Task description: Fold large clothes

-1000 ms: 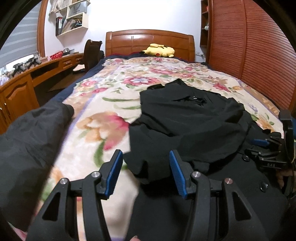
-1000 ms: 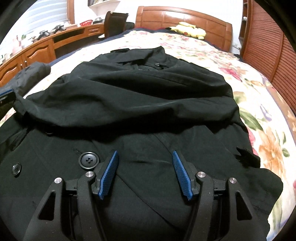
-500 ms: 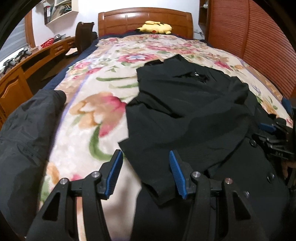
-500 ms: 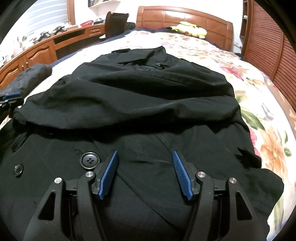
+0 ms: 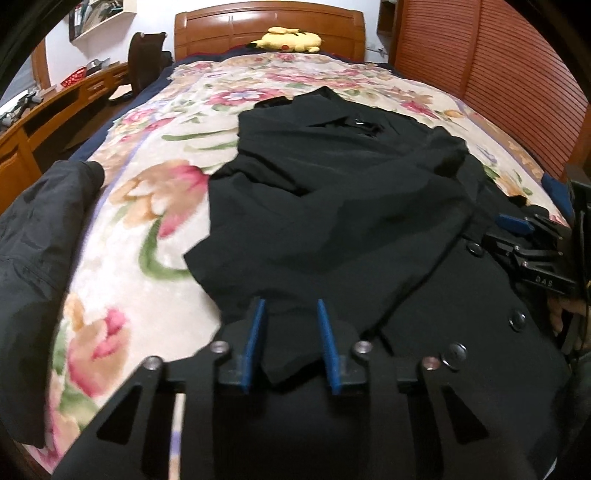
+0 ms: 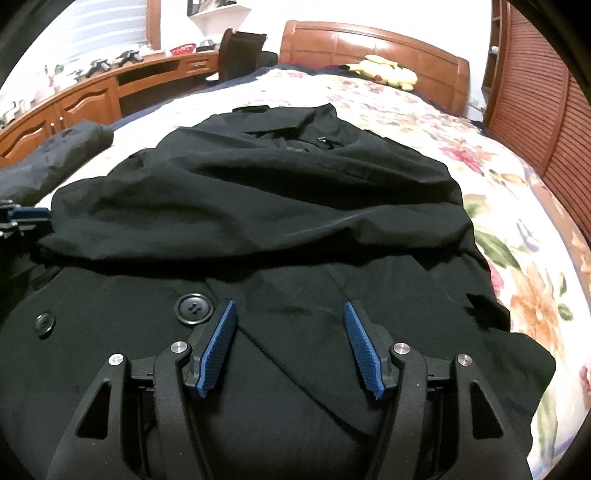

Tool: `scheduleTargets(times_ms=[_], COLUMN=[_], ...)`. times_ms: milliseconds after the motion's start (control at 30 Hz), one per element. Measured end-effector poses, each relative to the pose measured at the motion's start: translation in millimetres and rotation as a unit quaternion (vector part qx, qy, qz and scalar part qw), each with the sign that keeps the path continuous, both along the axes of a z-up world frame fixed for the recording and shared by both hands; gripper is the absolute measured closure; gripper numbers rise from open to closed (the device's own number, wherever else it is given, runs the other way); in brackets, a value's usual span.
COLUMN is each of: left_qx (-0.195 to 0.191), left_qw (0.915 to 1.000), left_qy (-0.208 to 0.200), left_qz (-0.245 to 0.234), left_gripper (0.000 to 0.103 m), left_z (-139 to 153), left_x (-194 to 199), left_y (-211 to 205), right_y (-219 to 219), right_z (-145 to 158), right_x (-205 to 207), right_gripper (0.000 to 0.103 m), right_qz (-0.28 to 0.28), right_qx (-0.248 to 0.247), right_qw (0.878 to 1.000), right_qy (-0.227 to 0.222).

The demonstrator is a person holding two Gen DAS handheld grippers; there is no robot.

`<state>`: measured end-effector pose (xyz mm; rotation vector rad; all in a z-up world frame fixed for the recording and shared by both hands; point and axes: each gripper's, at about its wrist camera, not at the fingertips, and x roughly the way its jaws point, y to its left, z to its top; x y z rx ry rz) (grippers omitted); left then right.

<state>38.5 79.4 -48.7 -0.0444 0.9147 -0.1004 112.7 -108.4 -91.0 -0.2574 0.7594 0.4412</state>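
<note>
Two grippers work over one black coat [image 6: 258,229] spread on a floral bedspread [image 5: 147,229] covering a wooden bed. No container shows any readable contents; a wall shelf [image 5: 99,18] at upper left of the left wrist view holds items too small to identify.

Coat position: lying flat along the bed, collar toward the headboard [image 5: 269,22], upper half folded down over the buttoned lower front. A large button [image 6: 194,308] lies just beside the left pad of the right gripper [image 6: 291,343].

Left gripper [image 5: 291,343]: its jaws have just been closing, and a corner of the coat's folded flap lies between the blue pads. The pads stand narrow but a gap shows on each side of the cloth, so no clamp is confirmed. Compared with the earlier frame, the flap corner now sits deeper between the fingers, and the pads are much closer together.

Right gripper: jaws spread wide above the coat front, gripping nothing; unchanged from the earlier frame.

Other items: a dark jacket [image 5: 40,236] at the left bed edge, a yellow plush toy [image 5: 290,38] by the headboard.
</note>
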Motion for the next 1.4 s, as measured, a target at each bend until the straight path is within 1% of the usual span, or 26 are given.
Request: scheduleTargets(times_ms=[33, 133, 200, 333, 467, 500, 533, 633, 733, 867, 933, 1000, 1133, 1267, 1300, 1333, 1367, 1400], left_qx=[-0.009, -0.005, 0.000, 0.010, 0.030, 0.041, 0.054, 0.065, 0.061, 0.048, 0.049, 0.052, 0.040, 0.031, 0.028, 0.022, 0.014, 0.009], left_qw=[0.9999, 0.9998, 0.9996, 0.9991, 0.9981, 0.9975, 0.9964, 0.9961, 0.9971, 0.9983, 0.9981, 0.9978, 0.9978, 0.9983, 0.9986, 0.9991, 0.9995, 0.9996], left_qy=[0.003, 0.000, -0.006, -0.025, -0.053, -0.058, -0.065, -0.059, -0.041, -0.001, 0.010, 0.017, 0.022, 0.021, 0.021, 0.018, 0.017, 0.014], left_qz=[-0.007, -0.020, -0.026, -0.032, -0.008, -0.003, 0.002, 0.008, 0.019, 0.033, 0.036, 0.038, 0.049, 0.044, 0.039, 0.031, 0.024, 0.021], left_gripper=[0.092, 0.101, 0.103, 0.103, 0.103, 0.099, 0.091, 0.079, 0.076, 0.072, 0.069, 0.068, 0.067, 0.067, 0.069, 0.078, 0.081, 0.089], left_z=[0, 3, 6, 16, 33, 36, 39, 37, 24, 1, -7, -14, -25, -27, -27, -27, -26, -25], left_x=[-2, -9, -16, -32, -41, -42, -44, -41, -34, -21, -16, -13, -11, -13, -14, -16, -18, -21], left_y=[-3, -11, -17, -24, -19, -17, -16, -11, -4, 2, 2, 1, 2, 0, 1, 1, 2, 2], right_y=[-1, -7, -9, -13, -15, -14, -15, -15, -15, -14, -13, -13, -12, -11, -11, -12, -12, -12], right_z=[1, 3, 4, 4, 4, 4, 3, 3, 3, 3, 2, 2, 2, 2, 2, 2, 2, 3], right_x=[-1, -5, -8, -13, -15, -16, -16, -16, -16, -17, -17, -18, -17, -17, -18, -18, -18, -18], right_gripper=[0.041, 0.041, 0.041, 0.041, 0.041, 0.041, 0.041, 0.041, 0.041, 0.041, 0.041, 0.041, 0.041, 0.041, 0.041, 0.041, 0.041, 0.041], right_qz=[0.001, 0.003, 0.005, 0.006, 0.003, 0.003, 0.003, 0.004, 0.004, 0.005, 0.007, 0.009, 0.010, 0.010, 0.009, 0.009, 0.009, 0.009], right_qx=[0.004, 0.014, 0.018, 0.021, 0.021, 0.020, 0.019, 0.017, 0.017, 0.012, 0.009, 0.007, 0.005, 0.005, 0.005, 0.005, 0.004, 0.005], right_qw=[1.000, 1.000, 1.000, 1.000, 1.000, 1.000, 1.000, 1.000, 1.000, 1.000, 1.000, 1.000, 1.000, 1.000, 1.000, 1.000, 1.000, 1.000], right_qy=[0.000, 0.001, 0.001, 0.000, -0.002, -0.003, -0.003, -0.003, -0.003, -0.004, -0.005, -0.005, -0.005, -0.005, -0.006, -0.006, -0.007, -0.008])
